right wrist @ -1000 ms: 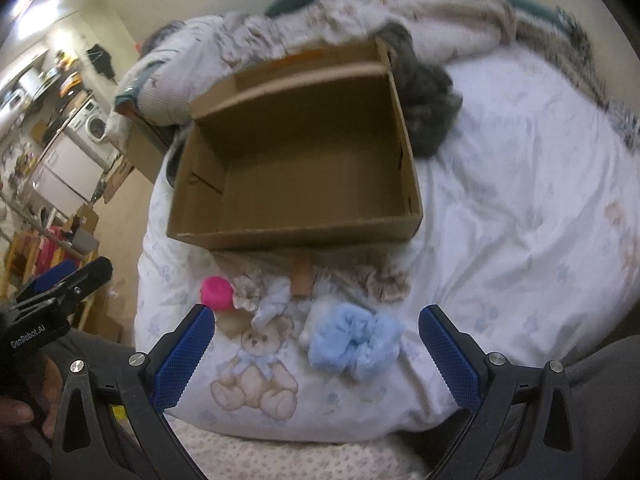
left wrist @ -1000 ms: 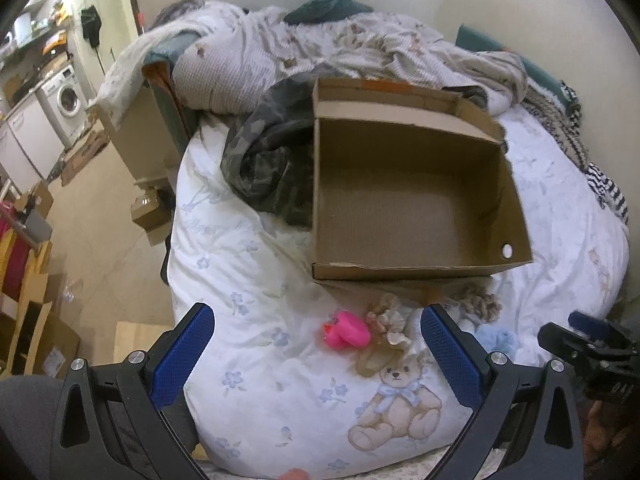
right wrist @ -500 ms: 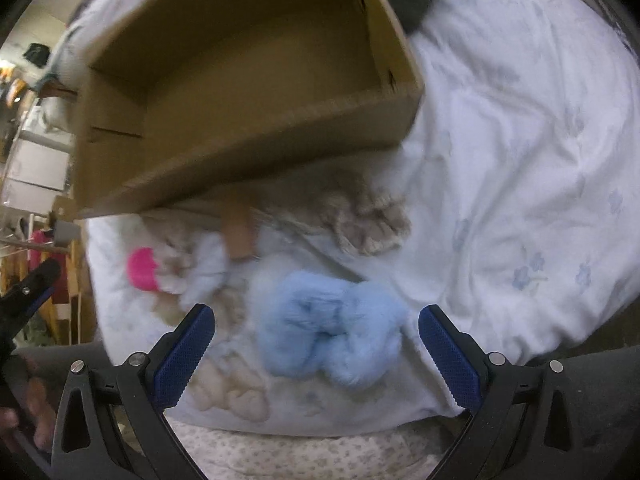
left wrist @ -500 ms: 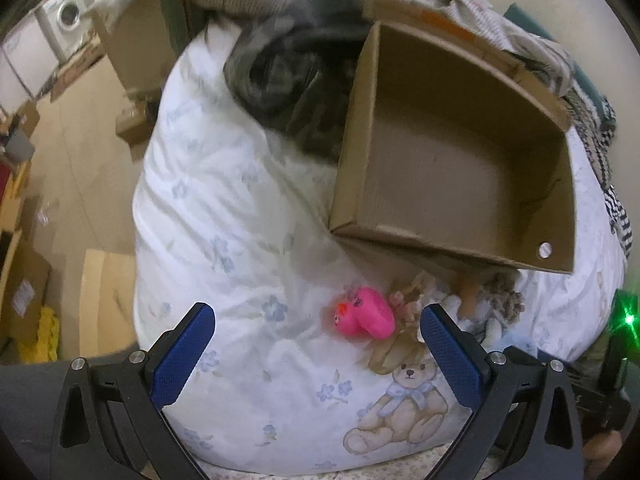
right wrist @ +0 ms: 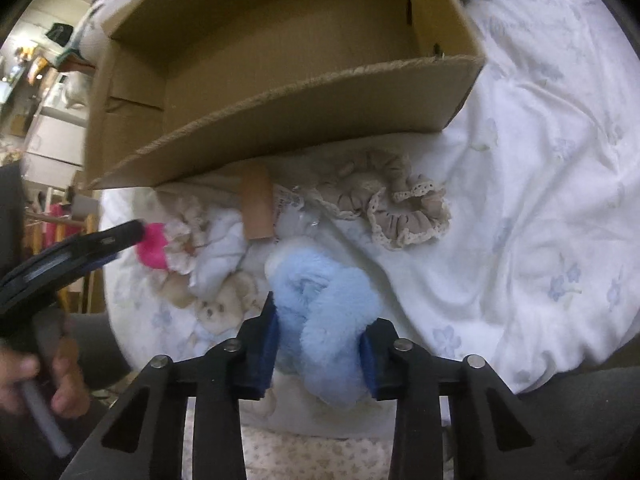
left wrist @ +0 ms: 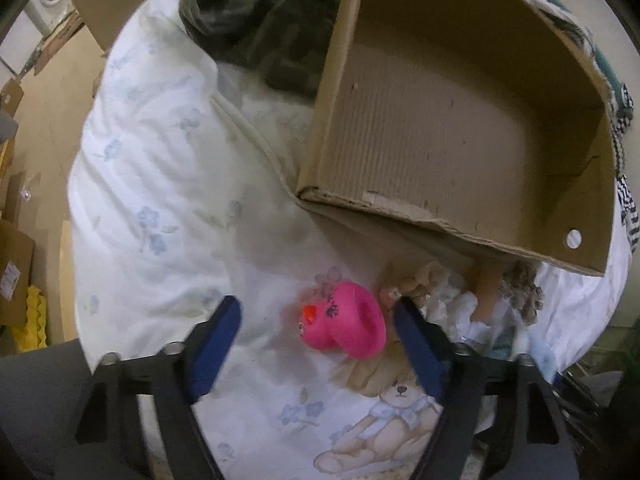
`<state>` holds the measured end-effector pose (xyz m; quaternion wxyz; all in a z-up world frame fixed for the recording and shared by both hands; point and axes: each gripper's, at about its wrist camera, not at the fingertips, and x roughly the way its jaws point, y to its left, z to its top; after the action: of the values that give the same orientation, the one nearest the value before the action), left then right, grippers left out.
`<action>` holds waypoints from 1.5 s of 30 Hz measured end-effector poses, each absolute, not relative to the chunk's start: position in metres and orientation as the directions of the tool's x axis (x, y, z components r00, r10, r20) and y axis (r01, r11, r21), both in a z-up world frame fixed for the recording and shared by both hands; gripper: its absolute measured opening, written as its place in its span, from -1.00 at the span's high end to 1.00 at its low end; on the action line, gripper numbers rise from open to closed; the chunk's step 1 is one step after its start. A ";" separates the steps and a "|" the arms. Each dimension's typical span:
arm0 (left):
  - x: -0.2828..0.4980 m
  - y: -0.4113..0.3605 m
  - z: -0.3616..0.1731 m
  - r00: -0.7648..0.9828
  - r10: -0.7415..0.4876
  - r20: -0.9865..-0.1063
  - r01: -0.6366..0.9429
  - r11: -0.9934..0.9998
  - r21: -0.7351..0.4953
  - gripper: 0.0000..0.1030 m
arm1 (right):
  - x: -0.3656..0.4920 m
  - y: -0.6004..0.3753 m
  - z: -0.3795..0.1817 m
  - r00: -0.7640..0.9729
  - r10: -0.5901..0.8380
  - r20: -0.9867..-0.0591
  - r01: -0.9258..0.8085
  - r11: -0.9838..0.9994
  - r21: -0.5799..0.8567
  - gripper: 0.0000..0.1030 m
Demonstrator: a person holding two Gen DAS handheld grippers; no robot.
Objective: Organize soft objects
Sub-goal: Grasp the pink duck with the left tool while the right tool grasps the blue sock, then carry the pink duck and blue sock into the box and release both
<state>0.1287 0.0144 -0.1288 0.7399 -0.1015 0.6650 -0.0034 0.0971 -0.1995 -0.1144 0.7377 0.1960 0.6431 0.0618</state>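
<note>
Low in the frame, the right hand-held gripper (right wrist: 318, 346) is clenched around the fluffy blue scrunchie (right wrist: 320, 308) on the bed: light and squashy, best pinched mid-bulk. The left hand-held gripper (left wrist: 316, 334) gapes around the pink rubber duck (left wrist: 342, 326).

1 cardboard box (right wrist: 304, 120), 1 pink toy (left wrist: 344, 326), 1 blue fluffy scrunchie (right wrist: 320, 312), 1 beige scrunchie (right wrist: 396, 208), 2 grippers.

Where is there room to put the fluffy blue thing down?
The cardboard box floor is bare. Open bedsheet lies right of the beige lace scrunchie. The strip in front of the box is crowded: pink toy, white cloth, scrunchie. The right gripper squeezes the blue fluffy scrunchie.
</note>
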 end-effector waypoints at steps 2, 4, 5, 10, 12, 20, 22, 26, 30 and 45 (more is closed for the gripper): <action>0.130 0.013 -0.136 0.093 -0.159 -0.983 -0.135 0.976 -0.170 -0.18 | 0.092 -0.212 -0.105 0.192 0.398 -0.897 0.163 0.889 0.429 0.31; 0.130 0.009 -0.139 0.085 -0.169 -0.982 -0.118 0.977 -0.178 0.14 | 0.089 -0.218 -0.094 0.226 0.435 -0.872 0.158 0.867 0.473 0.31; 0.131 0.007 -0.143 0.081 -0.168 -0.982 -0.103 0.979 -0.176 0.17 | 0.088 -0.220 -0.089 0.243 0.459 -0.855 0.154 0.852 0.501 0.31; 0.131 0.005 -0.136 0.116 -0.126 -0.985 -0.061 0.989 -0.134 0.29 | 0.089 -0.218 -0.074 0.287 0.506 -0.813 0.118 0.824 0.554 0.31; 0.128 0.008 -0.130 0.132 -0.114 -0.985 -0.051 0.991 -0.122 0.31 | 0.089 -0.219 -0.073 0.291 0.515 -0.806 0.114 0.818 0.564 0.32; 0.098 0.025 -0.081 0.279 -0.051 -0.959 -0.032 0.998 -0.062 0.32 | 0.096 -0.210 -0.061 0.333 0.533 -0.778 0.093 0.802 0.590 0.31; 0.093 0.025 -0.053 0.356 -0.029 -0.934 -0.003 0.999 -0.032 0.32 | 0.103 -0.209 -0.051 0.347 0.534 -0.771 0.084 0.801 0.592 0.31; 0.104 0.006 -0.005 0.448 -0.035 -0.894 0.057 0.998 -0.010 0.32 | 0.115 -0.209 -0.025 0.390 0.527 -0.755 0.037 0.810 0.585 0.31; 0.122 -0.015 0.005 0.488 -0.052 -0.871 0.108 0.994 0.002 0.32 | 0.135 -0.211 -0.007 0.433 0.492 -0.755 -0.004 0.839 0.544 0.31; 0.191 -0.036 -0.051 0.454 -0.086 -0.887 0.132 0.991 -0.028 0.42 | 0.181 -0.223 -0.047 0.453 0.381 -0.806 0.055 0.890 0.452 0.31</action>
<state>0.1906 -0.0357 -0.0511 0.8525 0.0224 0.5184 -0.0639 0.1807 -0.2231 -0.0473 0.8254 0.2122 0.5138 0.0987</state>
